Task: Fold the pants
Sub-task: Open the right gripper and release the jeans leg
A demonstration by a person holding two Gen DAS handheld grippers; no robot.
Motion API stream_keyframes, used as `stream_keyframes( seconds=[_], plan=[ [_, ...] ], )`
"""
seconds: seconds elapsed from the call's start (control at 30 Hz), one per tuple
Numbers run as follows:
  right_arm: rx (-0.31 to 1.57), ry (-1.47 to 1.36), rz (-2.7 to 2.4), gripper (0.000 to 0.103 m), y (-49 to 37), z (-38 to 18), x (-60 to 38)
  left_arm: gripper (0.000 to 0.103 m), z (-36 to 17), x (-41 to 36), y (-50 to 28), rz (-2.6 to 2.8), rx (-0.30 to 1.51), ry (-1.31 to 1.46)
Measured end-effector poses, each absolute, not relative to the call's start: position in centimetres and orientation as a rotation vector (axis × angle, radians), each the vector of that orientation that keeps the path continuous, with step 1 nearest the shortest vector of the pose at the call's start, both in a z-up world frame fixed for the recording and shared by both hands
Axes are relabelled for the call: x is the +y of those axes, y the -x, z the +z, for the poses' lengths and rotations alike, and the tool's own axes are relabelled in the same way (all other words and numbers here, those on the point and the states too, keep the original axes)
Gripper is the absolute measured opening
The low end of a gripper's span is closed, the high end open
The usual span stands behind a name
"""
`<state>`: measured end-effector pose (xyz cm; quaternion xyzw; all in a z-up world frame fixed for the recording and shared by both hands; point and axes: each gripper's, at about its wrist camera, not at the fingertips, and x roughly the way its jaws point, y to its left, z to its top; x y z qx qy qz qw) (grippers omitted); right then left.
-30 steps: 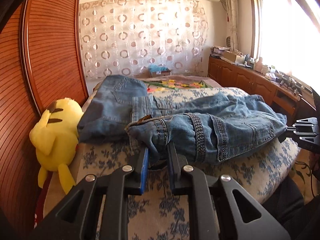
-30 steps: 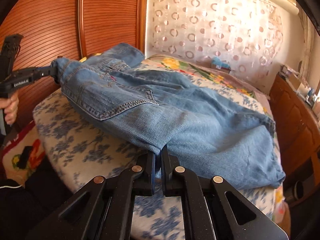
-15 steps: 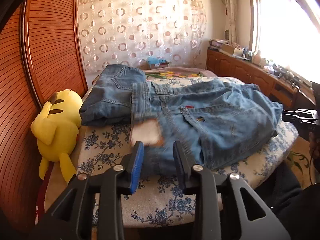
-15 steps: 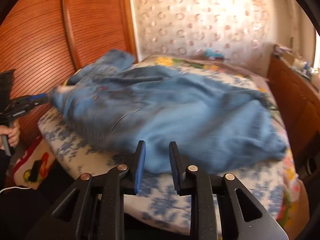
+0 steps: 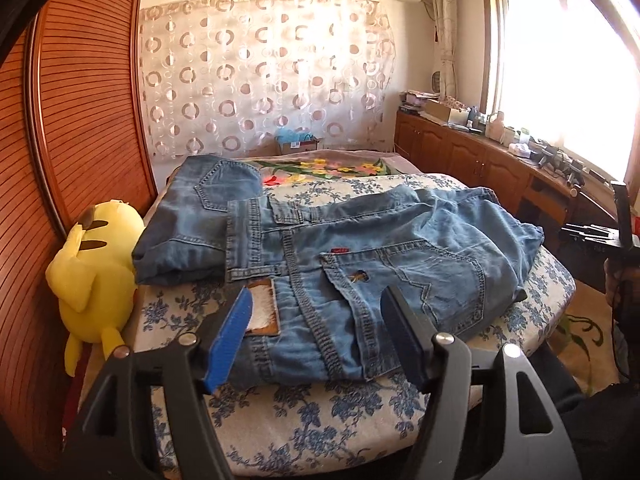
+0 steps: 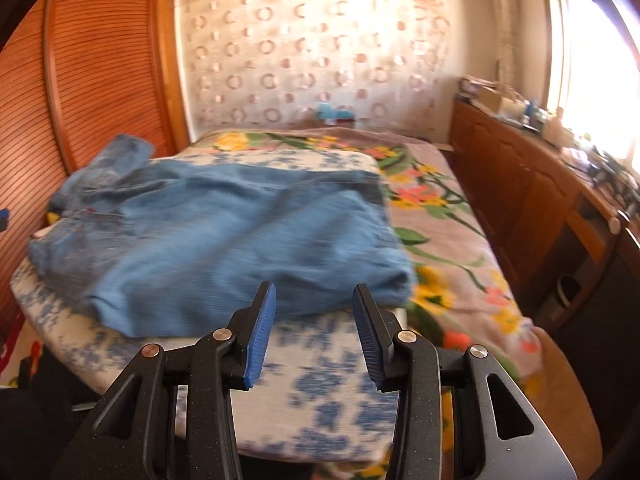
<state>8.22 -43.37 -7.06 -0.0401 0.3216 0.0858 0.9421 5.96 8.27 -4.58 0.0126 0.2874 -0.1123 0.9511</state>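
Jeans [image 5: 352, 264] lie folded once on the blue-flowered cushion [image 5: 320, 416] atop the bed. Left tool [image 5: 316, 332] and right tool [image 6: 314, 320] have just been opening, nothing gripped. Before the next fold, the bunched far edge should be smoothed.

We note both grippers, left gripper [image 5: 316, 334] and right gripper [image 6: 314, 334]: black angular frames, silver rivets, ribbed blue pads [image 6: 262, 330]
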Motion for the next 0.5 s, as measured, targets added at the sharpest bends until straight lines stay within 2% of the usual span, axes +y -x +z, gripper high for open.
stream_keyframes(
  seconds=[0.5],
  plan=[
    [0.742, 0.013, 0.114, 0.040, -13.3, -11.3, -49.2, 0.066, -7.0, 4.4, -9.6, -0.292, 0.638, -0.018]
  ],
)
